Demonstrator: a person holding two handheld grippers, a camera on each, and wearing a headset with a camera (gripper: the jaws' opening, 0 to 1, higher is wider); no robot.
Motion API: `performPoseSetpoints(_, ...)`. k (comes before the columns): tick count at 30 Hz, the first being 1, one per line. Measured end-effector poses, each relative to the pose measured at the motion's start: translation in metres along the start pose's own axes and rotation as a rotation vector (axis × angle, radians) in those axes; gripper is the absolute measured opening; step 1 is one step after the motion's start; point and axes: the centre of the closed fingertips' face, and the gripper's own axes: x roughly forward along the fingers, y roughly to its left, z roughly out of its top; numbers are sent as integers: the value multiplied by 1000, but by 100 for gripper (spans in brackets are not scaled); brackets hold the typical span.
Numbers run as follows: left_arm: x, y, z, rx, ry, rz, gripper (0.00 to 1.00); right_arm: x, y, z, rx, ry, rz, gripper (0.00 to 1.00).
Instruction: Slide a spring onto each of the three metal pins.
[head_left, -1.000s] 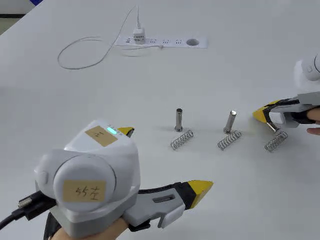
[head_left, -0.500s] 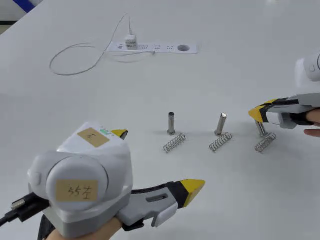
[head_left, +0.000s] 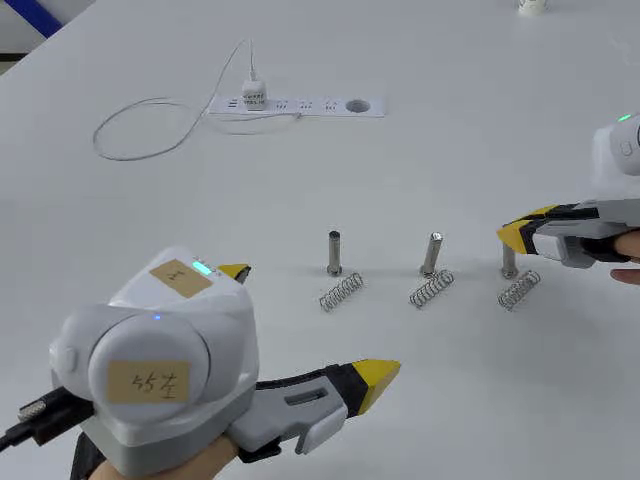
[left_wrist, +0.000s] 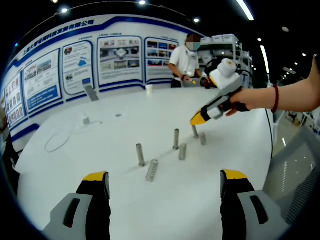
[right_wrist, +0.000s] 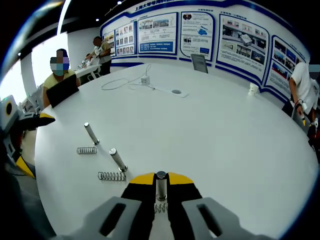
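right gripper (right_wrist: 160, 179) jaws pinching rightmost pin (right_wrist: 161, 190); spring (head_left: 519, 289) lying just beside it on counter (head_left: 450, 150). left gripper (left_wrist: 165, 176) jaws spread above counter.

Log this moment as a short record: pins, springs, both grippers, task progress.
pins: left pin, middle pin, right pin, standing in a row on the white table
springs: left spring, middle spring, right spring, each lying by its pin's base
left gripper: open, empty, short of the row
right gripper: shut on right pin
progress: no spring on any pin yet
background: power strip with plugged charger
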Motion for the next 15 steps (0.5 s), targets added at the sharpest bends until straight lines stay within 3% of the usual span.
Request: performPoseSetpoints(15, 0, 0, -2, 15, 14, 5, 90, -10, -1, -9, 53, 20, -37, 9)
